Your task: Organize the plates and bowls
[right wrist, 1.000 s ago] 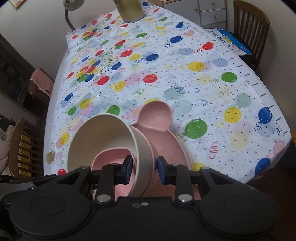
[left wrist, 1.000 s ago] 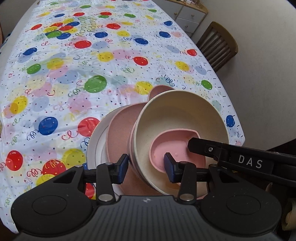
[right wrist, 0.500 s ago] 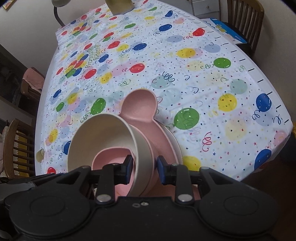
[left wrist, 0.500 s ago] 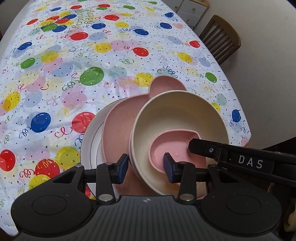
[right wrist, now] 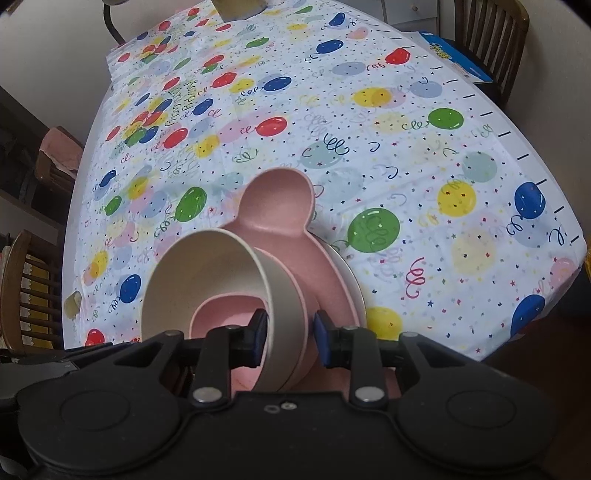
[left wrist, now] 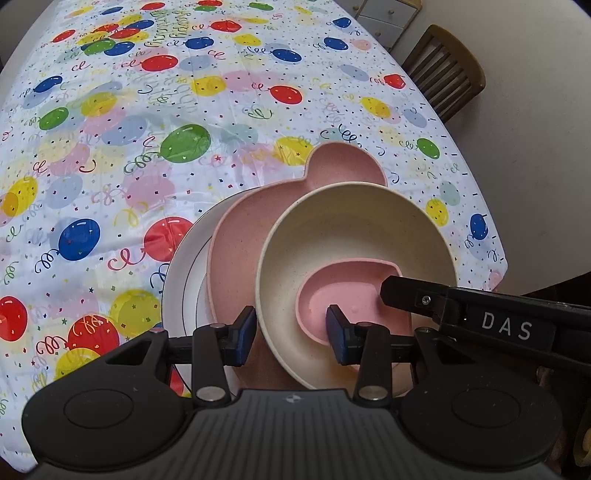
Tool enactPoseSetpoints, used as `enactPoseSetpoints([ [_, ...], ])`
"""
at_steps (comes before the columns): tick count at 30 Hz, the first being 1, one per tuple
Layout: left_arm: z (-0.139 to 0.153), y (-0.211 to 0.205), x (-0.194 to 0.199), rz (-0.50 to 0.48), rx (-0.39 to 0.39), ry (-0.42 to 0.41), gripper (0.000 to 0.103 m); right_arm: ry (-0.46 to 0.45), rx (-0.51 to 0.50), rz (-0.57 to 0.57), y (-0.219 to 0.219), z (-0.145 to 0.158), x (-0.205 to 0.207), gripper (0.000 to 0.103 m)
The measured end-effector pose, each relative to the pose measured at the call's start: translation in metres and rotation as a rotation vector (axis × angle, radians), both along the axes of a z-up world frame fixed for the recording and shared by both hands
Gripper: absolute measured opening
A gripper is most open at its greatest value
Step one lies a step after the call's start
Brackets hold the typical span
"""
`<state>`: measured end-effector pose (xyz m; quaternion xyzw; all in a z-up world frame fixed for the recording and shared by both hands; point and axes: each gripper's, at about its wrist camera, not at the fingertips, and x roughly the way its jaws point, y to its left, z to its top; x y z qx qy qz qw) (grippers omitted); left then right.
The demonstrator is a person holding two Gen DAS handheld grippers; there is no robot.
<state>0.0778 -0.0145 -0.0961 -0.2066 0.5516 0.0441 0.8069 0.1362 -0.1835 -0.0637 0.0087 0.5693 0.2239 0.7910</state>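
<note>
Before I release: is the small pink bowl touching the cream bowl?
Touching. The left wrist view shows the small pink bowl nested inside the cream bowl, resting on its floor with no gap.

stacked dishes (left wrist: 240,251) at near edge, tablecloth (left wrist: 147,129) beyond open

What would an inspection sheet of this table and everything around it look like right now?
Surface: balloon-print tablecloth over the table.
Job's things: white plate at the bottom, pink eared plate on it, cream bowl above that, small pink bowl inside the cream bowl.
Clutter: nothing seen on the cloth.
Grippers: left hand-held gripper and right hand-held gripper each straddle the cream bowl's wall, on opposite sides.
Cables: nothing seen.
Surroundings: wooden chair, drawer unit, lamp base at the table's far end.
</note>
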Motion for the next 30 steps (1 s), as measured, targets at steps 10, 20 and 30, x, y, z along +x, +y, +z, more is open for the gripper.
enactPoseSetpoints([
  [10, 0.008, -0.001, -0.004, -0.019, 0.042, -0.042, 0.041, -0.038, 0.006, 0.016, 0.002, 0.006, -0.004, 0.033],
  [20, 0.019, -0.004, -0.012, -0.036, 0.078, -0.084, 0.046, -0.077, 0.033, 0.000, -0.011, 0.016, -0.010, 0.040],
  [30, 0.036, -0.008, -0.027, 0.005, 0.111, -0.110, 0.046, -0.151, 0.069, 0.069, -0.021, 0.034, -0.023, 0.057],
])
